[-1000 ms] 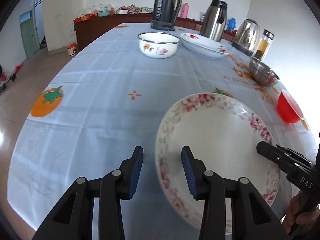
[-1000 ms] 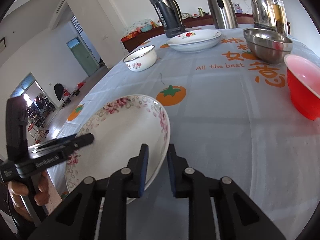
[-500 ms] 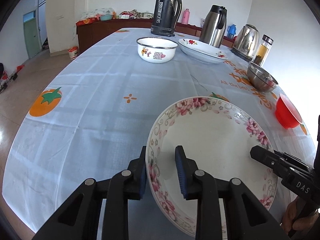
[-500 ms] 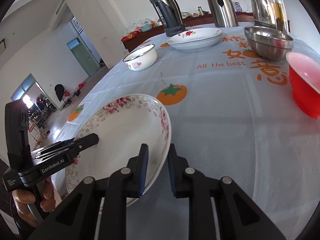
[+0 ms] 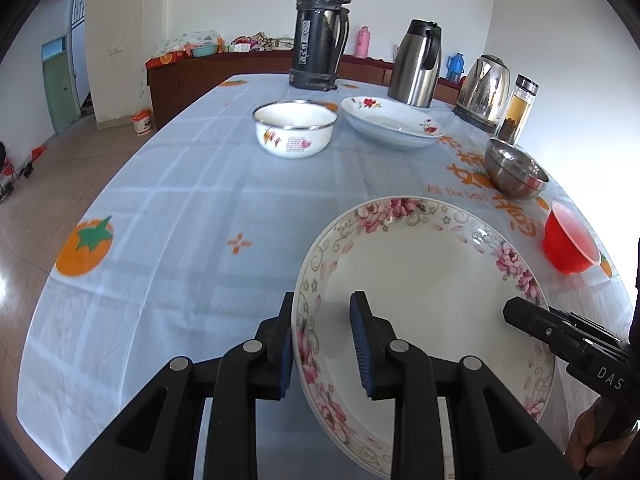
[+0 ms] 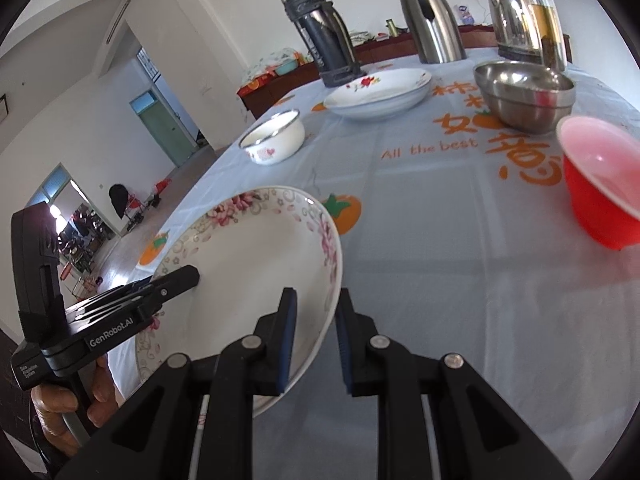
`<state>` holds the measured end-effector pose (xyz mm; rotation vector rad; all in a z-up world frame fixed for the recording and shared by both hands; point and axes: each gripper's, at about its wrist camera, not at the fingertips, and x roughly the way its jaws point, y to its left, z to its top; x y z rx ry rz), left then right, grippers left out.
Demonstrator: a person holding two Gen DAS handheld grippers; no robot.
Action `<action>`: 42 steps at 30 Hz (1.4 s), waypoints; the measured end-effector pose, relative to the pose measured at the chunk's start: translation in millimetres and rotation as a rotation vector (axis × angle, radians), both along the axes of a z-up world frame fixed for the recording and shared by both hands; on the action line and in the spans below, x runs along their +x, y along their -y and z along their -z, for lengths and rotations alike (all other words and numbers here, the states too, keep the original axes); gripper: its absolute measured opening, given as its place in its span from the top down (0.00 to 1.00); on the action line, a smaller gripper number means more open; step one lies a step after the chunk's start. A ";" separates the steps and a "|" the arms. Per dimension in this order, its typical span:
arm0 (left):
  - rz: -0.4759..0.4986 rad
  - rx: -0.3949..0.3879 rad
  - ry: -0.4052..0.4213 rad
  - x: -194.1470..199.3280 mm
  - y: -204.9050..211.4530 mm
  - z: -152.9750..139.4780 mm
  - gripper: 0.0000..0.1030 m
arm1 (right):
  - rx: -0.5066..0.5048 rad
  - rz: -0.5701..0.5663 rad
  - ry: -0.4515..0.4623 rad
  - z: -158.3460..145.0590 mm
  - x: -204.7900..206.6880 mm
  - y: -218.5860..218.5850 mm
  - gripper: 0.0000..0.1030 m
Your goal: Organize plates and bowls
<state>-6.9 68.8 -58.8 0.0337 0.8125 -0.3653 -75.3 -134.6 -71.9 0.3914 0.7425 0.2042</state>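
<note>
Two grippers, left (image 5: 324, 344) and right (image 6: 314, 340), pinch opposite rims of near floral plate (image 5: 424, 280), tilted above table (image 5: 180, 208).

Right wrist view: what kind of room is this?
Probably a home dining room: a cloth-covered table with a floral plate, a thermos, an electric kettle, and a sideboard behind.

Layout, left wrist view: plate (image 5: 420, 280) near edge of surface (image 5: 200, 200).
From the plate: enamel bowl (image 5: 294, 130) at 11 o'clock, second plate (image 5: 392, 122) at 12, flask (image 5: 320, 32) behind both, steel bowl (image 5: 516, 170) at 1, plastic bowl (image 5: 568, 242) at 3.
</note>
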 end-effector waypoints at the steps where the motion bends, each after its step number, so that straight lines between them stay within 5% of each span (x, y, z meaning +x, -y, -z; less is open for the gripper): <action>1: 0.002 0.000 0.003 2.4 3.4 -2.7 0.72 | 0.003 0.005 0.002 -1.6 0.8 2.4 0.81; 19: 0.039 -0.027 0.101 59.1 62.9 -54.7 0.72 | 0.003 0.131 0.104 -54.1 37.5 51.7 0.81; 42: 0.028 -0.060 0.109 150.6 106.2 -55.5 0.72 | 0.024 0.224 0.122 -59.1 125.9 90.7 0.81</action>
